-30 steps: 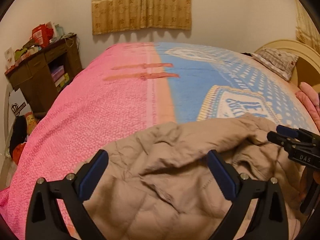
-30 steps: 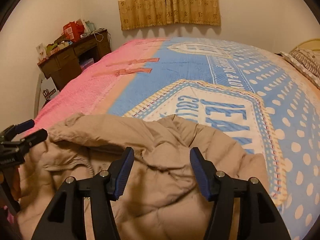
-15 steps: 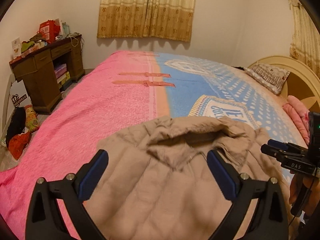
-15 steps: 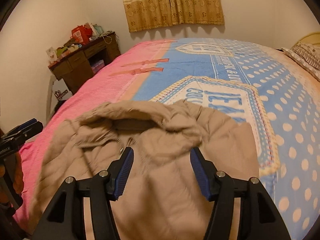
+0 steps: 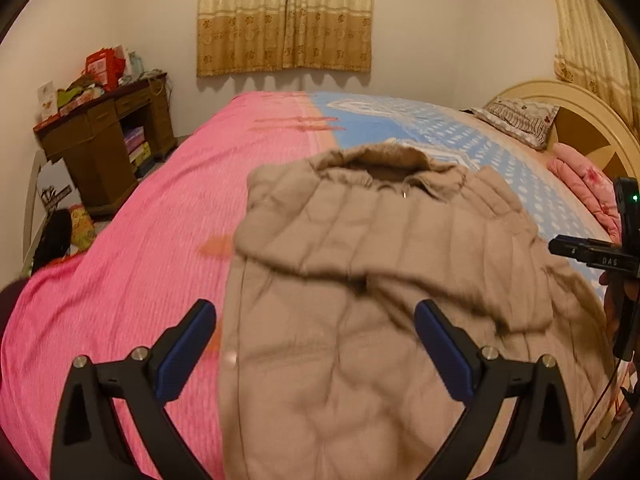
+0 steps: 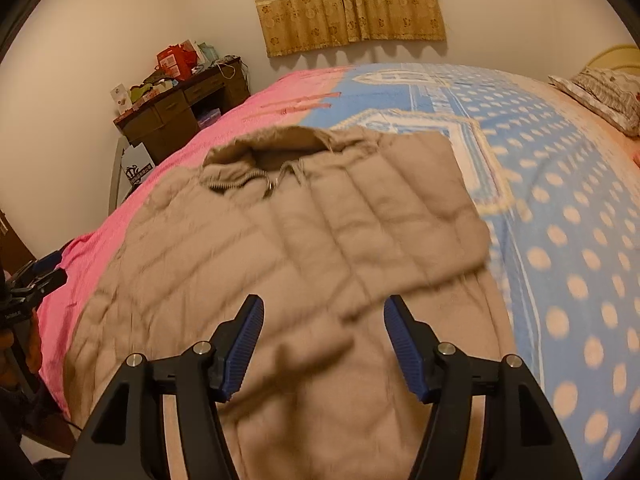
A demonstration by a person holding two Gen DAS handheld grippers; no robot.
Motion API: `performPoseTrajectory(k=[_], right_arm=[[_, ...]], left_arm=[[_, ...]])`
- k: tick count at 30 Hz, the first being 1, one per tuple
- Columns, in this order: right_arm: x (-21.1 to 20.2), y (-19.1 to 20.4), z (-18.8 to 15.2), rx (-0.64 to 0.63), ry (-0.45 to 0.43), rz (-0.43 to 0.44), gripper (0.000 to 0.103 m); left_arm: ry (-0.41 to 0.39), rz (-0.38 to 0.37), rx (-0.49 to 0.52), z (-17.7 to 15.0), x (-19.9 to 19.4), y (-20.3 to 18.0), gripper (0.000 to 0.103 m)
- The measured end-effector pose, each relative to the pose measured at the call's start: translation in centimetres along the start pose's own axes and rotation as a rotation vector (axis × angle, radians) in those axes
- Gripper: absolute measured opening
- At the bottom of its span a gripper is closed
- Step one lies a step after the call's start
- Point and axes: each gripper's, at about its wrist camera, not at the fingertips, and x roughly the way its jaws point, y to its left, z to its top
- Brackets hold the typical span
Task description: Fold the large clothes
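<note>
Above jacket (image 5: 360, 320), both tools angled down, open

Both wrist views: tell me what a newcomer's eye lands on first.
The tan quilted jacket dominates, spread front-up on the bed with its collar toward the far curtains and a sleeve folded across its chest. Under it the bedspread splits sharply: hot pink on the left, blue with pale dots on the right. Both the left gripper and the right gripper hang open above the jacket's lower half.
</note>
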Motion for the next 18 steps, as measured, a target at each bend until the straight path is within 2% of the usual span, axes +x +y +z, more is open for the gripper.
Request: performPoseTrajectory(k=[6, 12, 18], right_arm=[[-2.5, 0.2, -4.6, 0.015, -0.004, 0.012, 0.064], [-4.1, 0.5, -8.9, 0.044, -0.003, 0.012, 0.065], [-5.3, 1.0, -11.6, 0.058, -0.037, 0.012, 0.065]], left_arm=[[-0.008, 0.040, -0.009, -4.2, -2.4, 1.1, 0.101], [0.053, 0.063, -0.081, -8.7, -3.7, 3.6, 0.101], [0.110, 0.066, -0.135, -11.3, -3.1, 5.1, 0.101]])
